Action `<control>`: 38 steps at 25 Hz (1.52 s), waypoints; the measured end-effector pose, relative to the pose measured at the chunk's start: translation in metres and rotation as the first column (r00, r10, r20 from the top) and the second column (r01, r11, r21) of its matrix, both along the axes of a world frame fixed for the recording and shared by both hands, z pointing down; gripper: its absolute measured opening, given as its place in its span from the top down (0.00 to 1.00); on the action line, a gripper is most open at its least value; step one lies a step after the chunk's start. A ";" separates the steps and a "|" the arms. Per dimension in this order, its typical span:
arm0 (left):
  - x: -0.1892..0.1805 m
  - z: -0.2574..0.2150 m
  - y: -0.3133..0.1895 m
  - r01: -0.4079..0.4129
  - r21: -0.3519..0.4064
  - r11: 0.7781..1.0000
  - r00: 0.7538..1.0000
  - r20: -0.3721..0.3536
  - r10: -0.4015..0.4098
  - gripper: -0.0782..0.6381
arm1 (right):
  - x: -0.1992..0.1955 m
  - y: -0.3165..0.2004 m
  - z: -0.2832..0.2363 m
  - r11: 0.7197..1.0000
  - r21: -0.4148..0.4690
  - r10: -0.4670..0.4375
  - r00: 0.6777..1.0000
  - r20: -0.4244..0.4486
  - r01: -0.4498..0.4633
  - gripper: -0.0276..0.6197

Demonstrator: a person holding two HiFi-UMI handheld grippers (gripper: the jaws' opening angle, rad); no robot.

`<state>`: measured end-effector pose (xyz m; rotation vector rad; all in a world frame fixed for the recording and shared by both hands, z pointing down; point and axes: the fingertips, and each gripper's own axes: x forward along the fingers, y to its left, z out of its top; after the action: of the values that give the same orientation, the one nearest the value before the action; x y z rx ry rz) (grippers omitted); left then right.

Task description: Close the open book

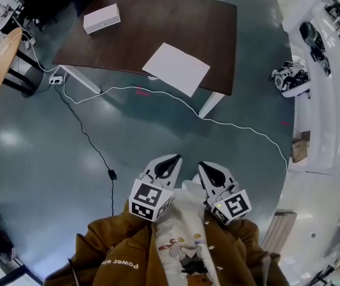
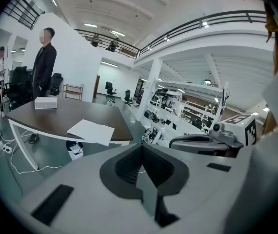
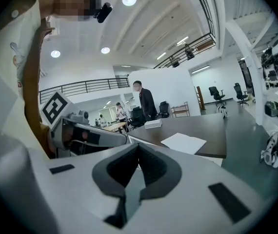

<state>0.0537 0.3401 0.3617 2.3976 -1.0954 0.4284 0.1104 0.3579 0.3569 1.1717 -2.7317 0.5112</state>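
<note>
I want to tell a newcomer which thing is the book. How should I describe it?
Find the dark brown table. At its near edge lies the book, white and flat. Unlike the white box at the far corner, it is thin like a sheet.

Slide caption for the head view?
Shut left gripper and shut right gripper held close to the person, well short of the open book on the dark table.

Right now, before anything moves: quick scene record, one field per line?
table: dark brown, across the floor from the person
book: open, white pages up, flat at the table's near edge, one corner overhanging
box: white, on the table's far left corner
left gripper: shut, empty, held close to the person
right gripper: shut, empty, beside the left
cable: white, lying on the floor before the table
</note>
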 end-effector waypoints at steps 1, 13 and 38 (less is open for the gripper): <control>-0.008 0.001 0.000 0.008 -0.002 1.000 1.000 -0.002 -0.008 0.88 | -0.006 0.001 0.000 1.000 0.021 -0.009 1.000 -0.016 0.009 0.95; -0.088 0.020 -0.026 0.014 -0.062 0.998 0.999 -0.052 -0.017 0.88 | -0.074 -0.022 0.006 1.000 -0.011 -0.003 1.000 -0.024 0.003 0.95; 0.020 0.052 -0.331 0.109 -0.112 0.988 0.994 0.037 -0.106 0.88 | 0.039 -0.332 0.038 0.989 -0.055 -0.141 0.990 -0.012 0.141 0.95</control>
<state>0.0737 0.0096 0.4138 2.2283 -1.1749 0.4789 0.1497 0.0255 0.3947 0.9573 -2.7433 0.5505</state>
